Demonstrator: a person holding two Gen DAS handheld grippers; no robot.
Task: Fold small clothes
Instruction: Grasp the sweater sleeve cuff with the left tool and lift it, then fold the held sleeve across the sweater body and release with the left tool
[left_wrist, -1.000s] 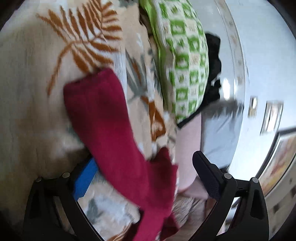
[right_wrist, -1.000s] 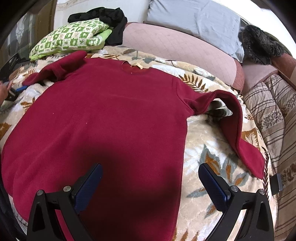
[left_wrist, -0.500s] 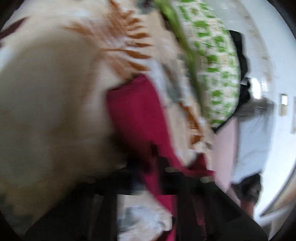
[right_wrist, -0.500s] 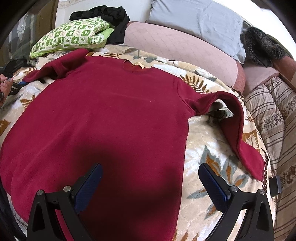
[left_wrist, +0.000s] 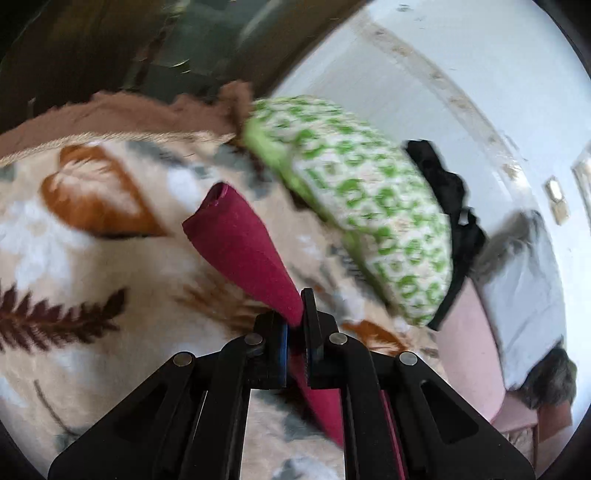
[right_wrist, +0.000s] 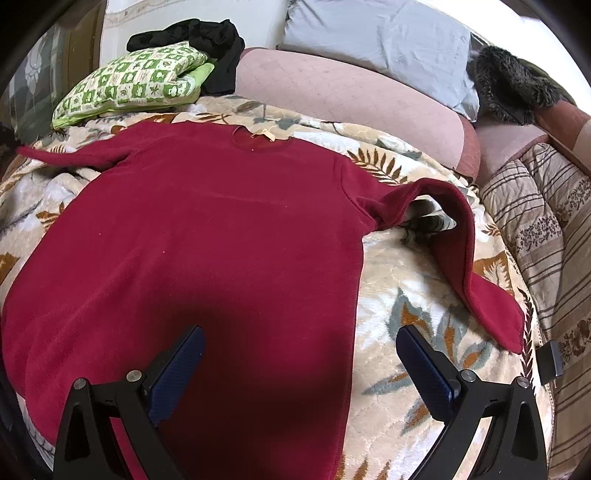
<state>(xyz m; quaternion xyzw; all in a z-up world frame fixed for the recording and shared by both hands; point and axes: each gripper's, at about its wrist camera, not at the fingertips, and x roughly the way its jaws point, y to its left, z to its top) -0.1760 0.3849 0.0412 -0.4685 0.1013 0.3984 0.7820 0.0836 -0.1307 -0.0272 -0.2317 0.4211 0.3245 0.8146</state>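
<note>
A dark red sweater (right_wrist: 207, 236) lies spread flat on a leaf-patterned blanket (right_wrist: 417, 332), neck toward the pillows. Its left sleeve (right_wrist: 70, 157) stretches out to the left, lifted off the blanket. In the left wrist view my left gripper (left_wrist: 295, 325) is shut on that red sleeve (left_wrist: 240, 251), whose cuff end sticks up past the fingers. The right sleeve (right_wrist: 472, 273) lies bent at the right side. My right gripper (right_wrist: 299, 369) hovers open above the sweater's lower right part, with nothing between its fingers.
A green-and-white patterned cushion (right_wrist: 136, 85) and a black garment (right_wrist: 207, 40) sit at the back left. A pink bolster (right_wrist: 351, 99), a grey pillow (right_wrist: 380, 40) and a furry dark item (right_wrist: 513, 85) line the back. A striped quilt (right_wrist: 546, 236) lies to the right.
My left gripper shut on the red sleeve and rose with it, pulling the sleeve out to the left. The right gripper stayed where it was.
</note>
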